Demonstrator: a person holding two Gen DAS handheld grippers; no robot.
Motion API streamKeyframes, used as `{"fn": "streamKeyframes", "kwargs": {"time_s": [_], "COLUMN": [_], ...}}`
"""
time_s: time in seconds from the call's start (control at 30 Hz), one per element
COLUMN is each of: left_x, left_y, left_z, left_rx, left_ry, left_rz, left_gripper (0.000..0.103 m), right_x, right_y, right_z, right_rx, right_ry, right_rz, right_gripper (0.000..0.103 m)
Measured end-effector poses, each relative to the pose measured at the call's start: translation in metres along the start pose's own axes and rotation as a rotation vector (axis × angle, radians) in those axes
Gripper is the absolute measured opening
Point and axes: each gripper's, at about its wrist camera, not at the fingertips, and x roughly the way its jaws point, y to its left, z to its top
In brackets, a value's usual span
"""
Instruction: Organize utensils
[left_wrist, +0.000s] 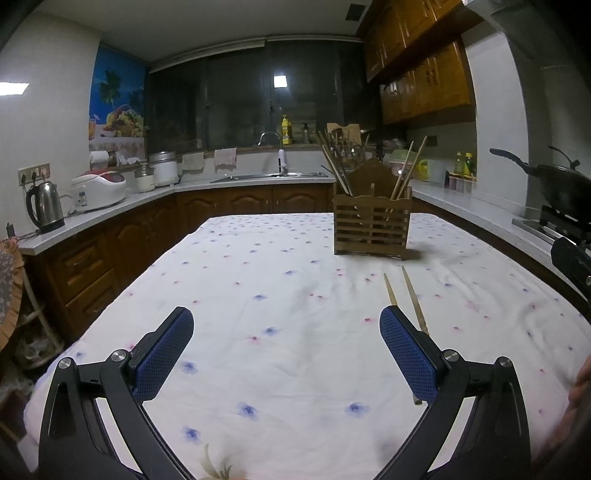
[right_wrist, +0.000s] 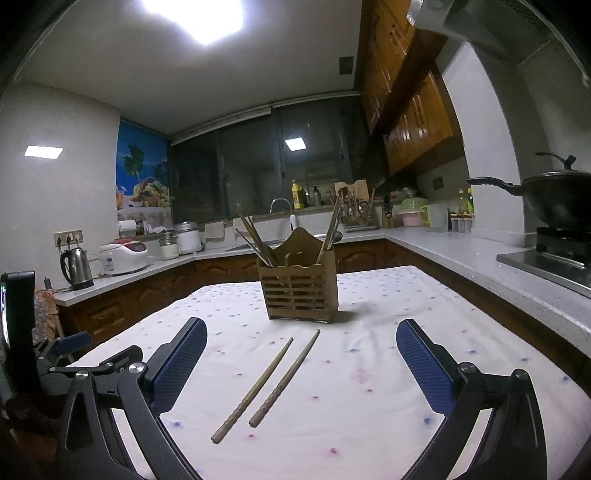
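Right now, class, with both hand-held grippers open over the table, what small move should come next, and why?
Probably lower the right hand-held gripper onto the two loose chopsticks: they lie between its open fingers, short of the wooden holder. The left hand-held gripper has them off to its right.

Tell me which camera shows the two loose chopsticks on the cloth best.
The right wrist view: both chopsticks lie whole between the open right gripper. In the left wrist view the left gripper finger hides part of them.
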Motion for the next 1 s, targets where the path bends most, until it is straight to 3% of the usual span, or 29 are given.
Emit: {"fn": "streamKeyframes", "kwargs": {"time_s": [1.0], "left_x": [0.0059], "left_y": [0.0028], "left_z": [0.0059], "left_rx": [-0.007], "left_ry": [0.026], "left_rz": [-0.025], "left_gripper": [0.103], "right_x": [0.0002], "right_y": [0.001], "right_z": [0.0001], "right_rx": [0.003], "right_ry": [0.006], "right_rz": [0.001], "right_gripper": [0.103]}}
